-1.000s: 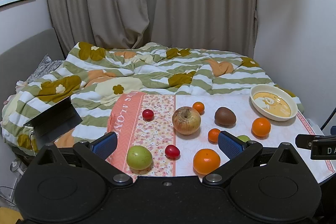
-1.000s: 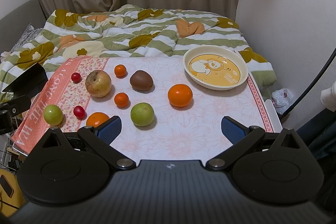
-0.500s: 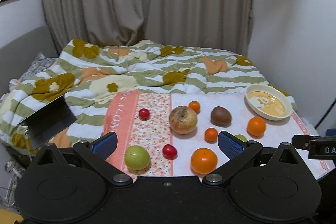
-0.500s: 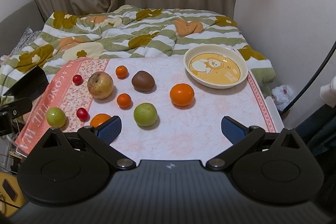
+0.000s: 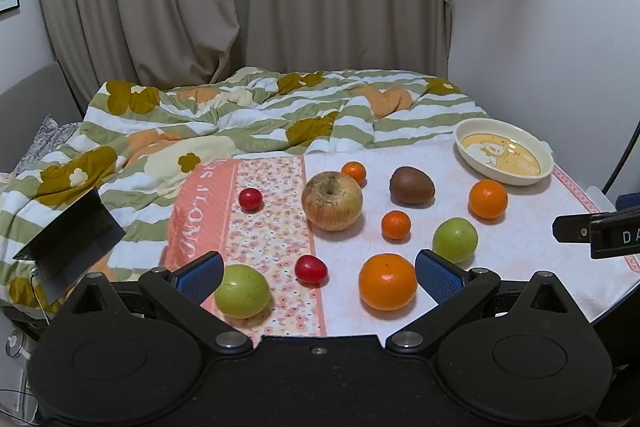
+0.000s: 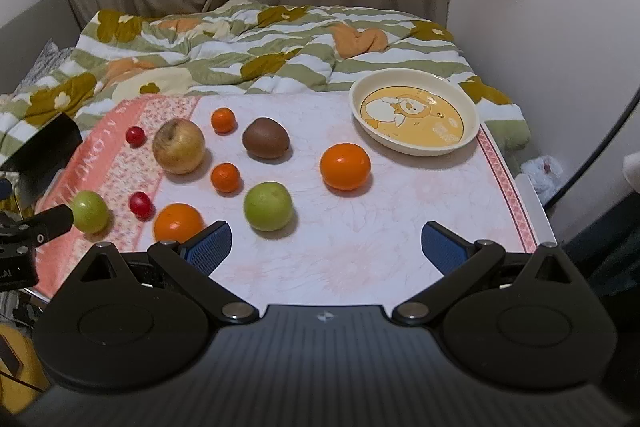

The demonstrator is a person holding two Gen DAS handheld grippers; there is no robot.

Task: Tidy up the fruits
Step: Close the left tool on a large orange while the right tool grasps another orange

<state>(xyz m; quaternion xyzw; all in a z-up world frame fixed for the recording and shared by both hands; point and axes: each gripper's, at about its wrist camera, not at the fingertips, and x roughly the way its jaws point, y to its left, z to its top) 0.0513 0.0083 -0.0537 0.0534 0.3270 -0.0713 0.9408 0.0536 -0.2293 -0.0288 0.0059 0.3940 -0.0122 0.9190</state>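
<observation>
**Both tools poised over the fruit, nothing picked yet**

The task looks to be at its opening step: every fruit lies loose on the tabletop (image 6: 360, 267) and the cream plate (image 6: 472, 131) at the far right corner holds nothing.

The left tool (image 5: 319, 273) hangs at the near edge with its jaws spread wide and empty. Seen from it, a green apple (image 5: 242, 291) lies just beside its left blue pad, with a red cherry tomato (image 5: 311, 269) and a large orange (image 5: 387, 281) in the gap between the pads. The right tool (image 6: 325, 247) is likewise wide open and holds nothing; in front of it are a second green apple (image 6: 267, 205) and another large orange (image 6: 345, 166), the latter closest to the plate.

Further back, toward the far edge, are a big yellowish apple (image 6: 178, 146), a brown kiwi (image 6: 265, 138), two small tangerines (image 6: 225, 177) (image 6: 223, 119) and a second cherry tomato (image 6: 135, 136) on the flowered strip along the left side. The fruits are apart from one another; none touch.

The plate is probably the collecting place, though the task sentence does not say so. The next move would be for one tool to lower over a single fruit, most likely the right one over the orange or green apple ahead of it, centre the jaws around its widest part and close gently. Round fruit will roll if nudged off-centre, so the approach should come straight down.
</observation>
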